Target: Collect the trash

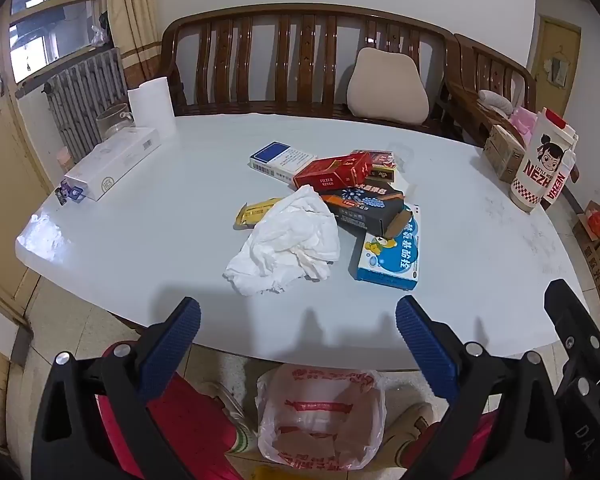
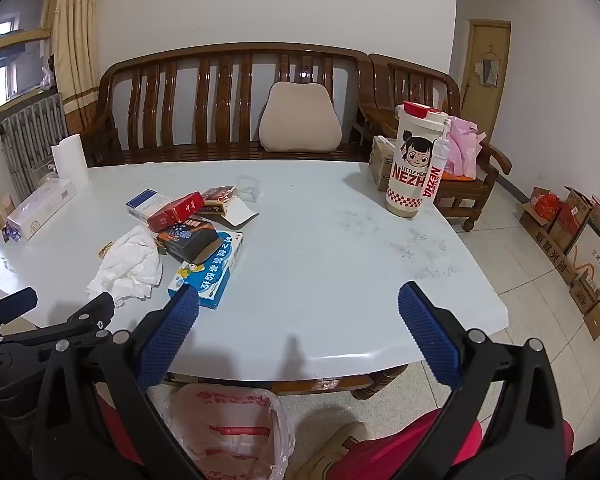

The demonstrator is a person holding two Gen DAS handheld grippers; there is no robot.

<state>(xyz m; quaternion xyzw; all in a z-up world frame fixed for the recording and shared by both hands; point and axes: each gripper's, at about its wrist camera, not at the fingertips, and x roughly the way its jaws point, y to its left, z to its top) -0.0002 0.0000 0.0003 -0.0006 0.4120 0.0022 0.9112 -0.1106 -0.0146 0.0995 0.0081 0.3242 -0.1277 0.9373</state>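
A heap of trash lies mid-table: a crumpled white tissue (image 1: 288, 240) (image 2: 130, 266), a blue-and-white box (image 1: 392, 254) (image 2: 208, 270), a black box (image 1: 364, 206) (image 2: 190, 240), a red cigarette pack (image 1: 332, 174) (image 2: 176, 210), a blue-topped pack (image 1: 282, 160) (image 2: 148, 202) and a yellow wrapper (image 1: 256, 210). A bin lined with a printed plastic bag (image 1: 324, 416) (image 2: 232, 432) stands on the floor under the near table edge. My left gripper (image 1: 298, 316) hangs open over that edge, just short of the tissue. My right gripper (image 2: 298, 304) is open over bare tabletop, its left finger near the blue-and-white box.
The white table (image 1: 140, 240) (image 2: 340, 260) also bears a long white box (image 1: 112, 162), a paper roll (image 1: 152, 108) and a tall NEZHA cup (image 1: 540, 164) (image 2: 414, 160). A wooden bench (image 1: 300, 64) stands behind. Cardboard boxes (image 2: 572, 232) line the right floor. Red-trousered legs are below.
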